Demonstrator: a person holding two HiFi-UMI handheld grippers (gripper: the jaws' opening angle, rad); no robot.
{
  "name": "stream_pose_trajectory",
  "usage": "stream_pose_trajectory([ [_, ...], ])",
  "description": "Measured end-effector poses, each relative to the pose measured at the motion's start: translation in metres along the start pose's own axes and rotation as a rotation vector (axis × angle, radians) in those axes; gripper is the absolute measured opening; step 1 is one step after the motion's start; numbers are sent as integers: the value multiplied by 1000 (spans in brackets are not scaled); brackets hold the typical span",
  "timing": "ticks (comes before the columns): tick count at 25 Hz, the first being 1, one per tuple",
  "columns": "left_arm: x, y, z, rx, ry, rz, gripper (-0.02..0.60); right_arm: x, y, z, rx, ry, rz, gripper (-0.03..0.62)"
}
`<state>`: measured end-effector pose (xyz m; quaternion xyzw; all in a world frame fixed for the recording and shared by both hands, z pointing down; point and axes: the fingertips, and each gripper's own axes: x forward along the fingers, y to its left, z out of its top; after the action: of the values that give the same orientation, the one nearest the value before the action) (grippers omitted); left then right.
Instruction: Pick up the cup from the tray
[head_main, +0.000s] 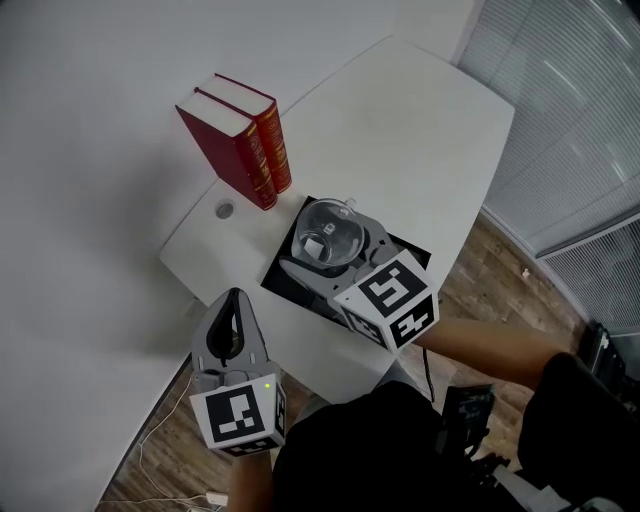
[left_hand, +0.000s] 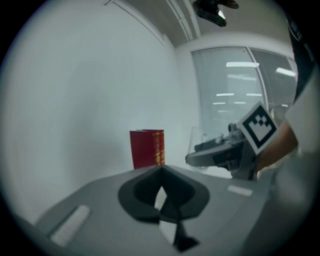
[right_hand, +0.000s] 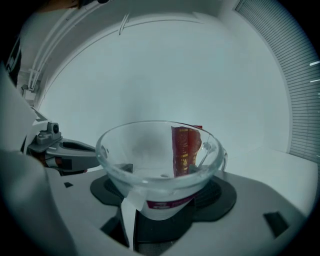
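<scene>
Right tongs (right_hand: 161, 212) around upright cup (right_hand: 150, 150), mouth up

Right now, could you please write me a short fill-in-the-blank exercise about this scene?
1. The glass cup is clamped between the jaws of the ____ gripper.
2. The left gripper, jaws together, holds ____.
3. The two books standing upright on the white table are ____ in colour.
4. The tray on that table is ____ in colour.

Missing words: right; nothing; red; black
</scene>
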<state>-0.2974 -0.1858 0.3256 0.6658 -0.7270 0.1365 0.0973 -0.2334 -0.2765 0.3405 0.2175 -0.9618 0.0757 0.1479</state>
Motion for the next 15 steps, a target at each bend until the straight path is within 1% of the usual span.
stream_pose_trajectory([
  [4, -3, -4, 6, 5, -11, -9, 2, -10, 1, 19, 1, -22, 15, 388],
  [10, -8, -2, 13, 9, -26, -8, 2, -25, 4, 44, -41, -38, 40, 388],
  [15, -13, -1, 18, 12, -35, -6, 2, -39, 4, 58, -43, -39, 60, 388],
])
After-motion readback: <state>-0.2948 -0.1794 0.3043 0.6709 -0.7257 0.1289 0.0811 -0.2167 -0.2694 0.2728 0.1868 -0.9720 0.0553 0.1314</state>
